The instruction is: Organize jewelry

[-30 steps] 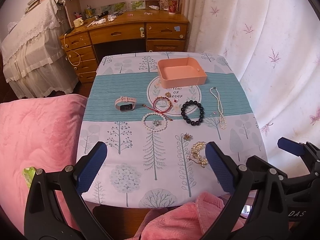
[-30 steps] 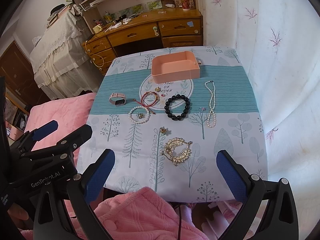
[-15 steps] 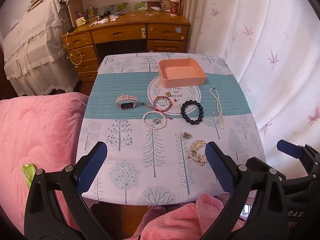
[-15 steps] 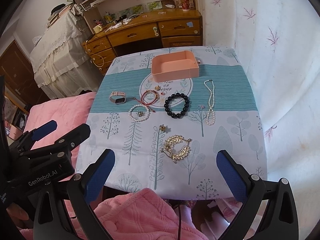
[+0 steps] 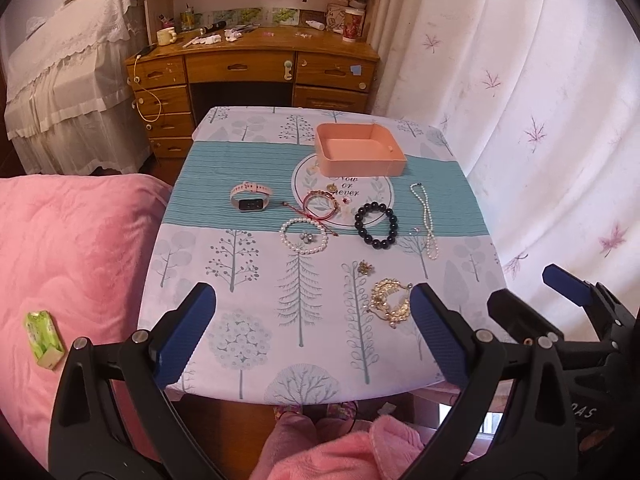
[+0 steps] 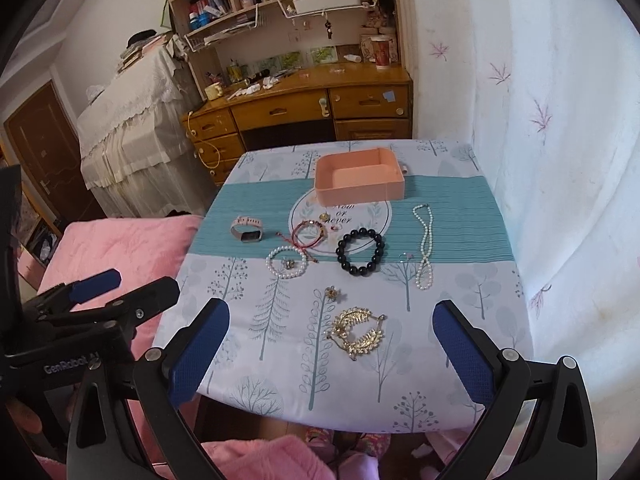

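An empty pink tray [image 5: 360,155] [image 6: 358,184] stands at the far middle of the table. In front of it lie a pink watch [image 5: 250,199] [image 6: 247,231], a red-gold bangle [image 5: 318,203] [image 6: 309,234], a pearl bracelet [image 5: 303,236] [image 6: 286,262], a black bead bracelet [image 5: 376,221] [image 6: 361,251], a pearl necklace [image 5: 427,220] [image 6: 425,245] and a gold leaf piece [image 5: 390,302] [image 6: 358,332]. My left gripper [image 5: 312,332] and right gripper [image 6: 330,354] are both open and empty, above the near table edge.
A tree-print cloth [image 5: 240,256] covers the table. A pink quilt [image 5: 72,248] lies to the left, with a green packet [image 5: 43,338] on it. A wooden desk [image 5: 256,68] stands behind, a white curtain [image 5: 540,100] to the right. A small gold flower brooch [image 6: 332,293] lies near the leaf piece.
Both grippers have tilted up and drawn back a little, so more of the desk and shelves shows. Nothing on the table has moved.
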{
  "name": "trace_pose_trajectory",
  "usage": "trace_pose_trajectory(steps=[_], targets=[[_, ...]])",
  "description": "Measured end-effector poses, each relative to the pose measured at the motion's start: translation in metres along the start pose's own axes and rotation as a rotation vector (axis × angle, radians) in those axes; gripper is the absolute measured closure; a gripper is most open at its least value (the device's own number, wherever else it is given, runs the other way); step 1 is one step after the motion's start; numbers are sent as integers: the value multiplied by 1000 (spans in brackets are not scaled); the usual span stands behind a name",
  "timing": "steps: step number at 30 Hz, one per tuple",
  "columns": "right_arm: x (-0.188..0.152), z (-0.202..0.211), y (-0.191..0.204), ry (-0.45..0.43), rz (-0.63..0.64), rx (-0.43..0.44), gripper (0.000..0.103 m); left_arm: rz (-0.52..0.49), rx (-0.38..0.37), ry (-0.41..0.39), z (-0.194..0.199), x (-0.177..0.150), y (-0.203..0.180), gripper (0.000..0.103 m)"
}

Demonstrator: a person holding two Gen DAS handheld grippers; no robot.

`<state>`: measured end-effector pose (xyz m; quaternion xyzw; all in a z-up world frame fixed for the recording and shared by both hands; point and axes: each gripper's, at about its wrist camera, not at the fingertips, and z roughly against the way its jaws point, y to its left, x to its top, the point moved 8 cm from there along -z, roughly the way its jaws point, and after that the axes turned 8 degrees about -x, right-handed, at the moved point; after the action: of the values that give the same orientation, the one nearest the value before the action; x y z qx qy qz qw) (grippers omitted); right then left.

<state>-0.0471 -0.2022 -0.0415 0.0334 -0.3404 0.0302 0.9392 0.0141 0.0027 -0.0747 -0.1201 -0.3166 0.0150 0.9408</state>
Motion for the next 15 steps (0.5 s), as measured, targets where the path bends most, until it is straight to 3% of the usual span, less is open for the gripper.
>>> trace_pose_trajectory(steps=[3, 10, 15], targets=[[-7, -7, 7, 16, 29, -49, 0, -16, -30, 7, -9, -6, 8, 7], [-35, -29, 28, -9, 141, -190, 0, -107, -90, 26, -49, -16, 28, 19], [-58, -56, 50, -37, 183, -229, 0, -199, -87, 65, -96, -19, 40, 28]])
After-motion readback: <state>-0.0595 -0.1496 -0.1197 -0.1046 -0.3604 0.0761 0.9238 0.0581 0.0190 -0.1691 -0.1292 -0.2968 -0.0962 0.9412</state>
